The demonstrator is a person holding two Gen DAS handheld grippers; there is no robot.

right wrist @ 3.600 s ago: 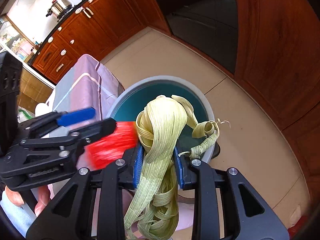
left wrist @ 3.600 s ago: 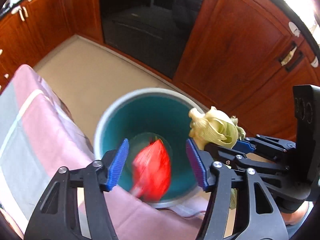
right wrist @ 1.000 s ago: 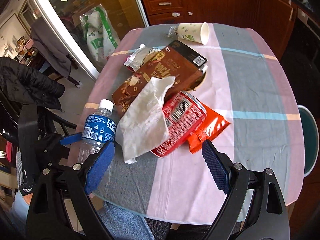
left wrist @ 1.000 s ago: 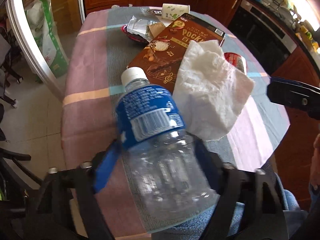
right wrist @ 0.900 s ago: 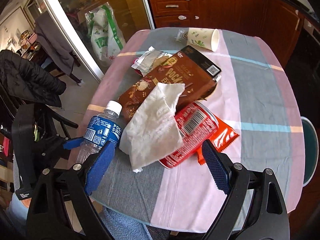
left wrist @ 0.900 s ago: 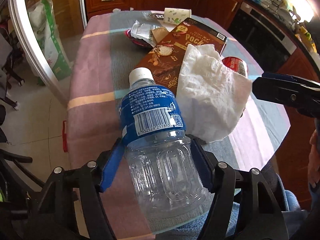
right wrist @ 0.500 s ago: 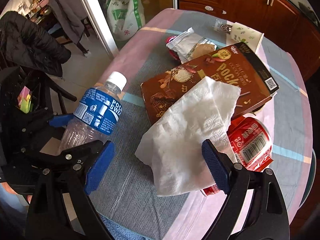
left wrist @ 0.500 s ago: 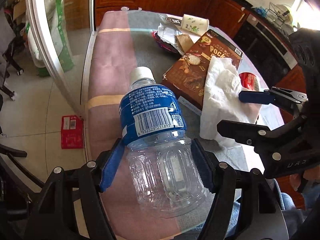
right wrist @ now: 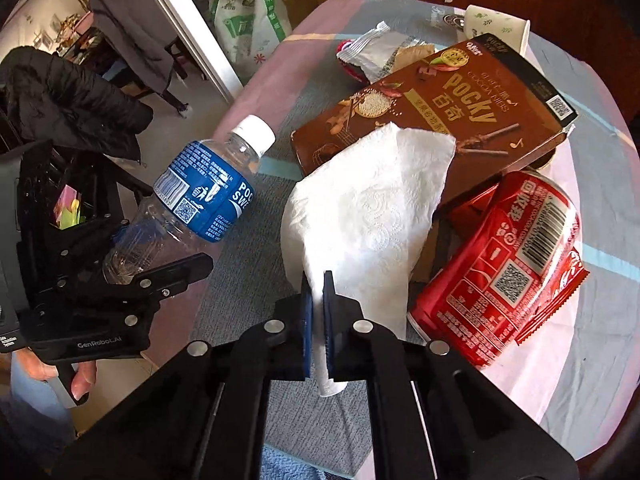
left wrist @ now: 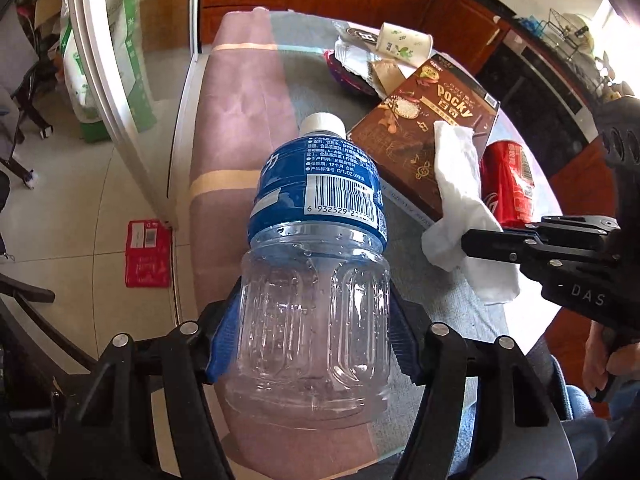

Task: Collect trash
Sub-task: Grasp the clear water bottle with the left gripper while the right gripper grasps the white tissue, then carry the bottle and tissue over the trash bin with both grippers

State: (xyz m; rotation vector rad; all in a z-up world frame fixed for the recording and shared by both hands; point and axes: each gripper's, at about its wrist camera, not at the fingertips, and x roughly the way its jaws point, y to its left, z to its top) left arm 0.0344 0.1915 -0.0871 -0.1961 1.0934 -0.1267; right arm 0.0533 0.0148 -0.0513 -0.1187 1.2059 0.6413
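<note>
The left gripper [left wrist: 312, 344] is clamped around the clear lower body of the water bottle [left wrist: 316, 248], which it holds off the table [right wrist: 256, 92] at the near left edge, cap pointing away. The right gripper [right wrist: 317, 320] is pinched nearly closed on the near corner of the white tissue [right wrist: 368, 208]; the rest of the sheet drapes over the Pocky box [right wrist: 440, 108] and touches the red can [right wrist: 500, 264].

Remaining on the table: the can lying on an orange-red wrapper [right wrist: 560, 292], the box, a silver wrapper [right wrist: 372, 54] and a paper cup [right wrist: 496, 26] toward the far edge.

Risks, as judged: the tissue is gripped by one corner only and may tear or slip free when lifted. Its draped end could drag against the can and set it rolling toward the right edge. The bottle's thin wall may buckle and twist in the pads.
</note>
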